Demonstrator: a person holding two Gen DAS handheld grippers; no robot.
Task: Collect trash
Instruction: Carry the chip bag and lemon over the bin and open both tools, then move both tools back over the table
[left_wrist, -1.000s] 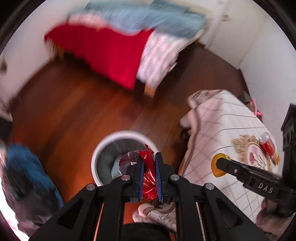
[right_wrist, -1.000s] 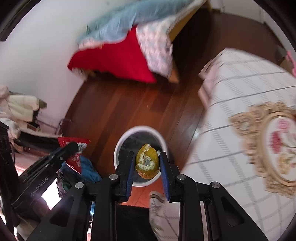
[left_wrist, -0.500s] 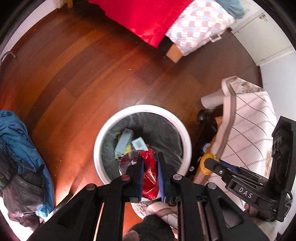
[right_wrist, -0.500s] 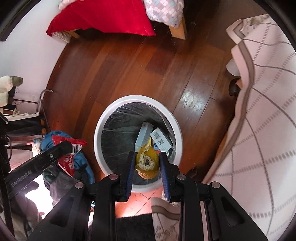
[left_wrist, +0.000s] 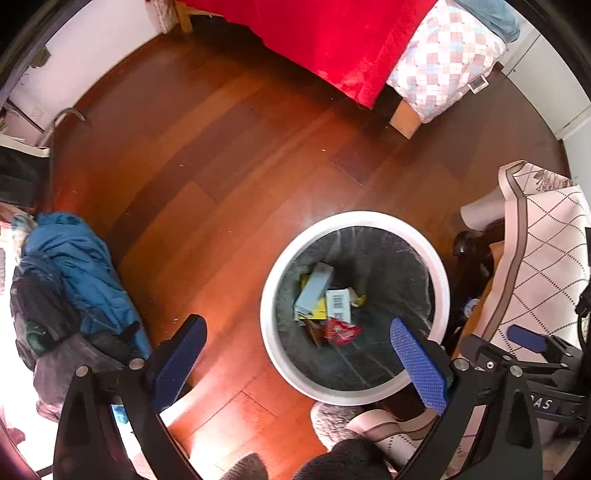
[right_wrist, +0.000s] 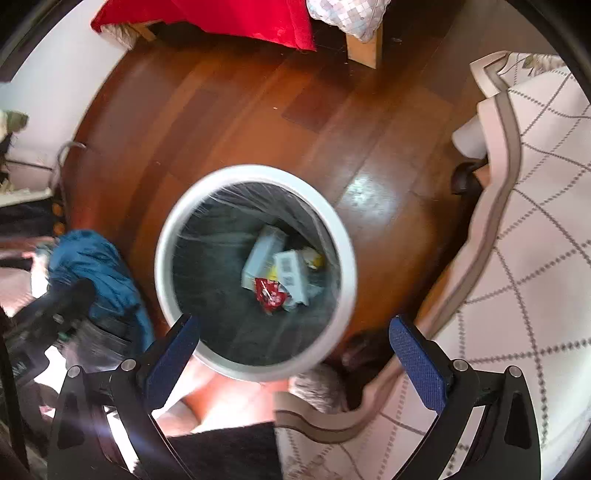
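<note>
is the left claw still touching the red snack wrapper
Apart. The left wrist view shows the left claw wide open, the crumpled red snack wrapper lying down inside the round white bin.

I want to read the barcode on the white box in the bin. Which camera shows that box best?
The left wrist view: the white box lies sharp inside the bin, its barcode bars distinct. The right wrist view shows the same box beside the red wrapper, but motion blur smears the barcode.

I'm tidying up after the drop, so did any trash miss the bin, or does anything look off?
Nothing stands out. The red wrapper and boxes lie inside the white bin, none on the floor around it. Both claws, left and right, are open.
</note>
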